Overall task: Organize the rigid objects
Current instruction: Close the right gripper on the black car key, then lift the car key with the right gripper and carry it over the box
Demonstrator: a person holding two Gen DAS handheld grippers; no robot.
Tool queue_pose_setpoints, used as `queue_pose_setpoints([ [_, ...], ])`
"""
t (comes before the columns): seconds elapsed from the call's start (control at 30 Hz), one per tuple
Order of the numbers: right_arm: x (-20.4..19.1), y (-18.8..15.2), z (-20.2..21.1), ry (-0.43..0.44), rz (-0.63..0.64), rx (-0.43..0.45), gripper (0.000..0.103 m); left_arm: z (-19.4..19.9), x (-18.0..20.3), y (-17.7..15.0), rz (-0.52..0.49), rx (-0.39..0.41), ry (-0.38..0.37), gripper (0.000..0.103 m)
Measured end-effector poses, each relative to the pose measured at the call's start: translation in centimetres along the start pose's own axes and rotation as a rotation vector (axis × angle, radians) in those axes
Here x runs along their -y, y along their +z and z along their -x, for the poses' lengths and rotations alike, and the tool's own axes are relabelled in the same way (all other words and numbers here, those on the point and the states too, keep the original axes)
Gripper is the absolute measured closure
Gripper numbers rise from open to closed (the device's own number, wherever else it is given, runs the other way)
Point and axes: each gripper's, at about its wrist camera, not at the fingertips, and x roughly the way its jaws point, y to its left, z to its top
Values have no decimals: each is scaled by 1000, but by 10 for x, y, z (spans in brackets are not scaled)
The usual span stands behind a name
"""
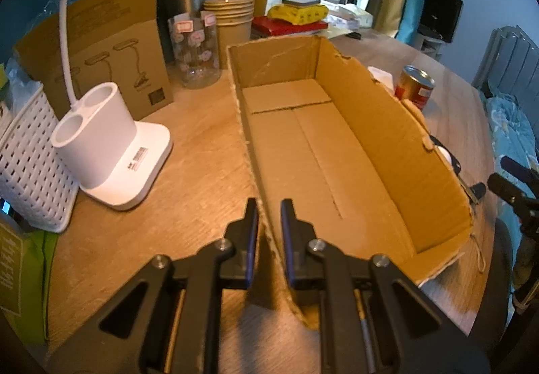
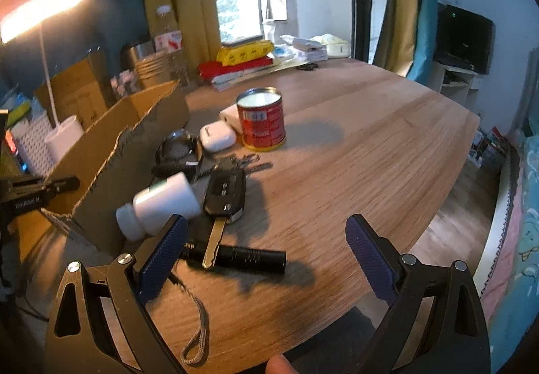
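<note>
Pinching the stiff box (image 1: 337, 145) wall, left tongs (image 1: 269, 215) steady it while right tongs (image 2: 266, 232) gape over the slick, rolling torch (image 2: 242, 258), best taken mid-barrel

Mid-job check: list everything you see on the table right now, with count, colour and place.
cardboard box: 1, brown, empty, mid-table
can: 1, red, right of the box
earbud case: 1, white, beside the can
watch: 1, black, by the box's outer wall
pill bottle: 1, white, lying at the box's near corner
car key: 1, black, beside the bottle
flashlight: 1, black, nearest, under the key blade
desk lamp: 1, white, left of the box
basket: 1, white, far left
left gripper: 1, black, fingers shut on the box's wall
right gripper: 1, black, fingers open above the flashlight
</note>
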Motion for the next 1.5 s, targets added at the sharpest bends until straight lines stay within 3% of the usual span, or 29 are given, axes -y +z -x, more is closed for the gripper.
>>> queue_pose_setpoints([
  [0.2, -8, -6, -6, 7, 55, -21, 7, 7, -2, -8, -2, -9, -14, 91],
  [0.33, -16, 5, -13, 5, 86, -6, 7, 10, -1, -10, -12, -11, -17, 91],
  [0.63, -25, 23, -47, -16, 163, -61, 7, 10, -2, -11, -14, -11, -23, 91],
  [0.77, -28, 25, -59, -12, 187, -88, 16, 10, -2, -11, -16, -8, -24, 91],
  [1.13, -30, 32, -79, 25, 204, -138, 16, 10, -2, -11, -23, -4, -28, 91],
  [1.17, -30, 32, -81, 32, 204, -142, 19, 10, -2, -11, -22, -4, -29, 91],
  [1.2, -31, 32, -82, 31, 206, -148, 34, 10, -2, -11, -22, -5, -28, 91],
  [1.3, -34, 31, -83, 23, 214, -151, 53, 10, -2, -11, -22, -4, -28, 91],
  [1.5, -31, 33, -82, 40, 194, -148, 65, 10, -2, -11, -22, -4, -27, 91],
])
